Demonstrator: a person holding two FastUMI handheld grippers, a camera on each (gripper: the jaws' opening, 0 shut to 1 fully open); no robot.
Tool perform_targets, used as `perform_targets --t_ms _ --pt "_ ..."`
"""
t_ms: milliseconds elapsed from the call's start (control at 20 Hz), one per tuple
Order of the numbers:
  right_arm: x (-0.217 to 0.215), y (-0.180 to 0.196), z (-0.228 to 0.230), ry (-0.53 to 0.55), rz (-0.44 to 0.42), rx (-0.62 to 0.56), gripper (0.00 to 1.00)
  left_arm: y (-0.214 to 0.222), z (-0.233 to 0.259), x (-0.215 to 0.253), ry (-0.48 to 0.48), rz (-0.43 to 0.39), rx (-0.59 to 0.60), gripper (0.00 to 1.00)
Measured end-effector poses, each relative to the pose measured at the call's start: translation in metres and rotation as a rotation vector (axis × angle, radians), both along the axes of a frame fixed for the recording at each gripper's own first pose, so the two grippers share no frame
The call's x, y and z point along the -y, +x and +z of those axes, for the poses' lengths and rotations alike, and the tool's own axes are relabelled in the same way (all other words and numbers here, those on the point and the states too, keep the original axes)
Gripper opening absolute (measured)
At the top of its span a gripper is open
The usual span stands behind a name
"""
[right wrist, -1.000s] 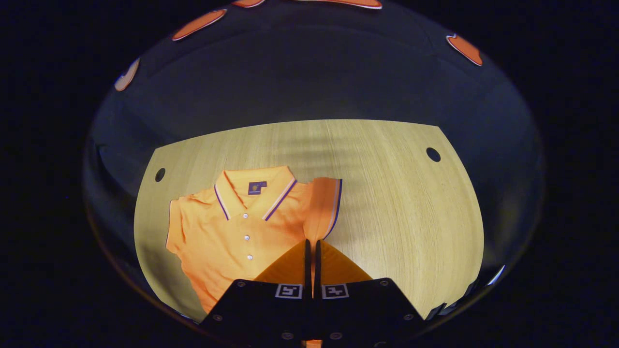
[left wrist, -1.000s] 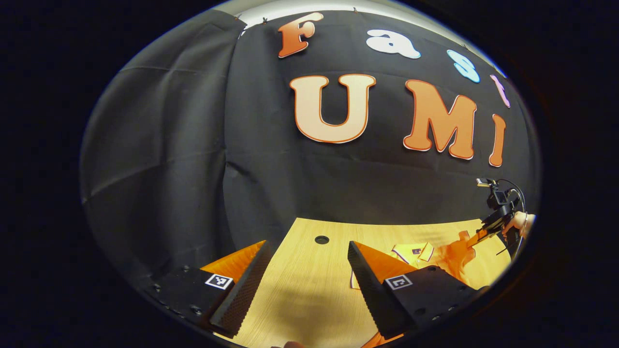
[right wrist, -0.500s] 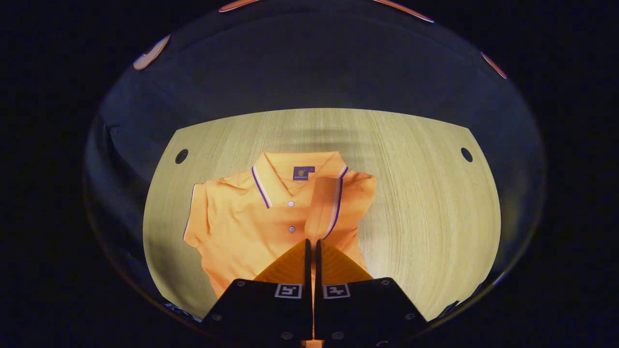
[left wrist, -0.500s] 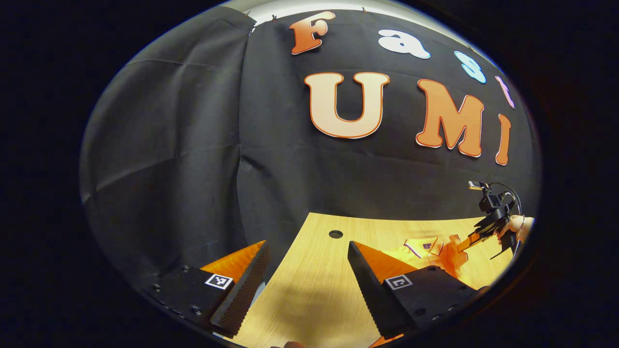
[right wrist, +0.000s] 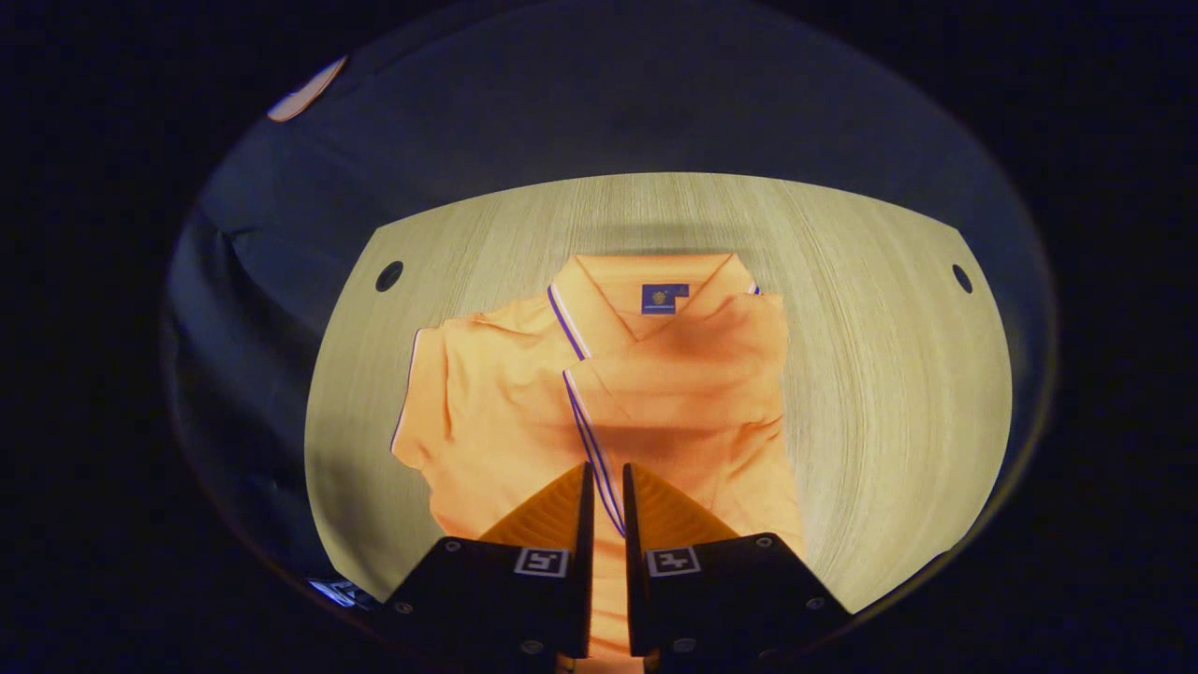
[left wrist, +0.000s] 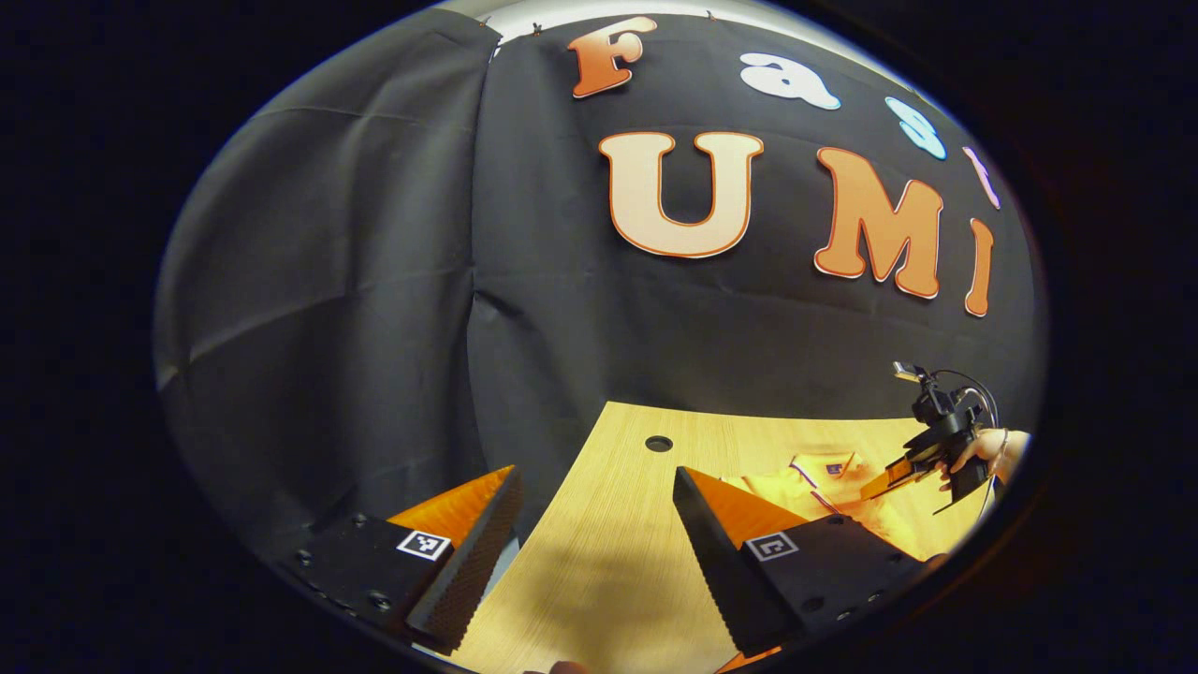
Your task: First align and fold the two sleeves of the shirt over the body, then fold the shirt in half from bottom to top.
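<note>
An orange polo shirt with a purple-trimmed collar lies face up on the wooden table. Its right-hand sleeve is folded across the chest, and the striped hem runs down between my right gripper's fingers, which stand narrowly apart and pinch it. The other sleeve lies spread flat at the left. My left gripper hangs open over the table's left part with nothing between its fingers. In the left gripper view the shirt shows at the far right, with the right gripper and a hand above it.
The table has round holes near its back corners and one ahead of my left gripper. The black cloth wall stands close behind the table. Bare wood lies under the left gripper.
My right gripper carried the sleeve leftward over the chest and lowered it flat; the gap between its fingers has widened slightly. The left gripper has swung slightly and stays open.
</note>
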State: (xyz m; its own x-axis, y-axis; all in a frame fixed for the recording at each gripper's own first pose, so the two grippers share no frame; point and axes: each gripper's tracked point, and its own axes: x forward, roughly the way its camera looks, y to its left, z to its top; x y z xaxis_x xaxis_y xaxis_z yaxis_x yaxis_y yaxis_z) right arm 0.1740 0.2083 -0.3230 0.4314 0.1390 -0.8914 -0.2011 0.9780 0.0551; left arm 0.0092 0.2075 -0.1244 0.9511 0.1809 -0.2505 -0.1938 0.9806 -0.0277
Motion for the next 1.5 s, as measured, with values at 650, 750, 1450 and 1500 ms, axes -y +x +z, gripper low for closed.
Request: perform_targets --t_ms 650,750,1450,1500 --pt "0.024 0.016 0.069 0.089 -0.061 0.242 0.99 0.014 0.011 0.042 0.030 -0.054 -0.006 0.98" --pt "0.040 0.018 0.091 0.074 -0.081 0.316 0.99 0.019 0.011 0.055 0.032 -0.076 -0.010 0.98" --pt "0.154 -0.025 0.216 0.052 -0.134 0.665 0.99 0.115 -0.047 0.149 0.031 -0.243 -0.202 0.98" --pt "0.158 -0.030 0.224 0.053 -0.130 0.692 0.99 0.121 -0.057 0.154 0.041 -0.251 -0.244 0.98"
